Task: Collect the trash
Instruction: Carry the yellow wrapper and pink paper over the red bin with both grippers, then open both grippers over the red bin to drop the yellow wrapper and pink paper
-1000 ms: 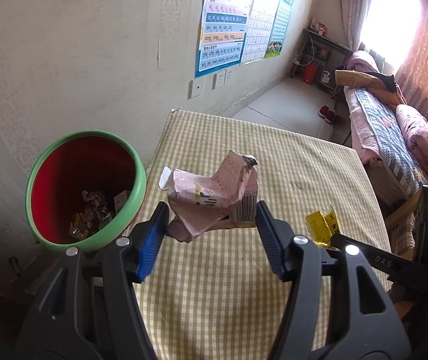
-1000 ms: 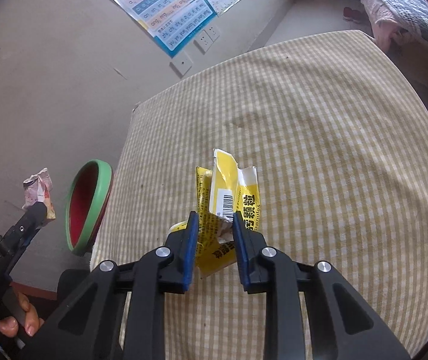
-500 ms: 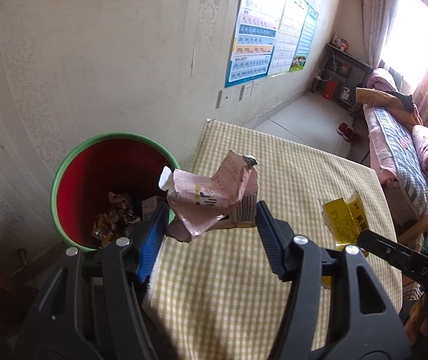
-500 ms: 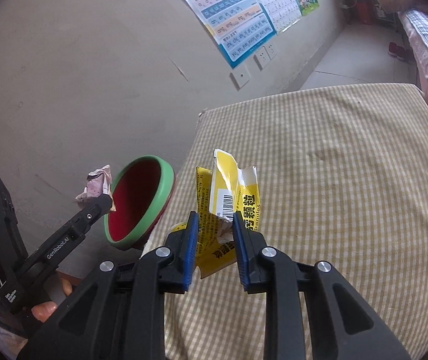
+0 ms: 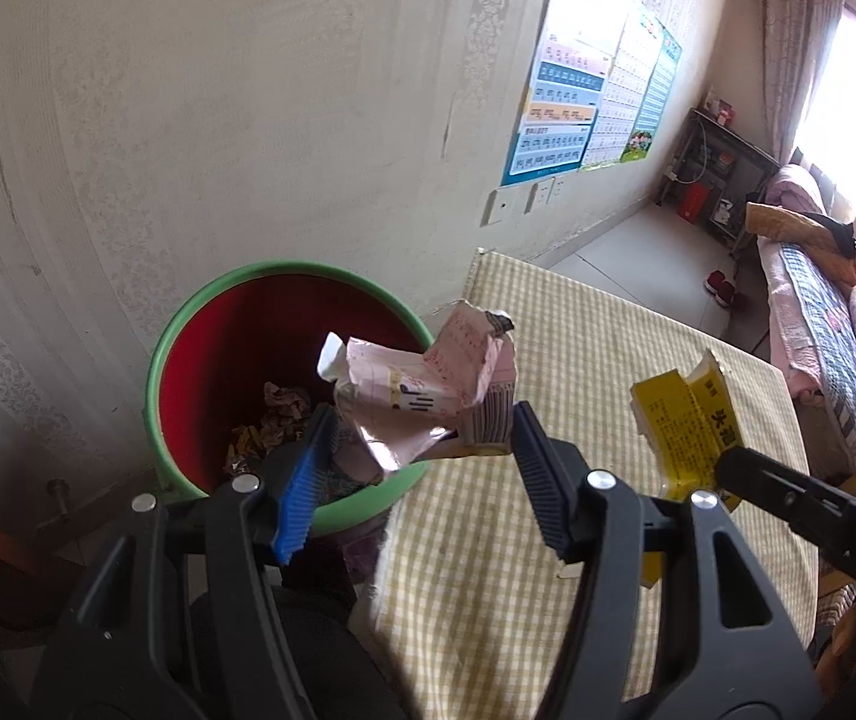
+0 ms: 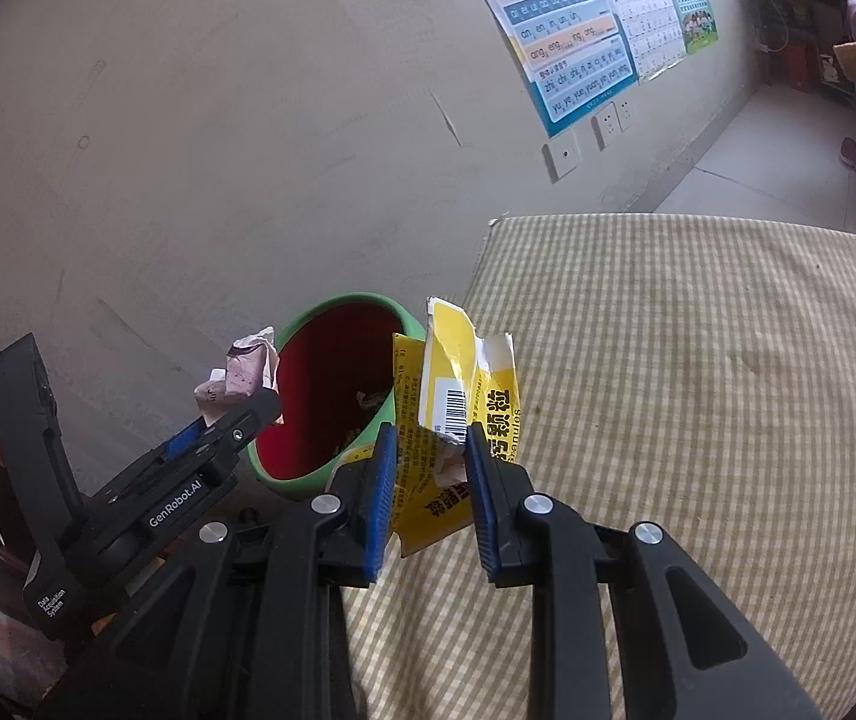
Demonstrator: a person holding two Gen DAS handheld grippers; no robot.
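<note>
My left gripper [image 5: 419,420] is shut on a crumpled pink carton [image 5: 428,396] and holds it over the near rim of the green bin with a red inside [image 5: 212,348], which has trash at its bottom. My right gripper [image 6: 430,441] is shut on a torn yellow packet [image 6: 463,396] and holds it above the table's left edge, beside the bin [image 6: 314,450]. The yellow packet also shows in the left wrist view [image 5: 688,420]. The left gripper with the pink carton [image 6: 242,369] shows in the right wrist view.
A table with a yellow checked cloth [image 5: 577,360] stands right of the bin, against a pale wall with posters [image 5: 571,114]. A bed [image 5: 823,312] and a shelf [image 5: 715,180] lie at the far right. The bin stands on the floor by the wall.
Both grippers have moved left toward the bin, each with its trash. The pink carton now hangs over the bin's rim, and the yellow packet is at the table's left edge.
</note>
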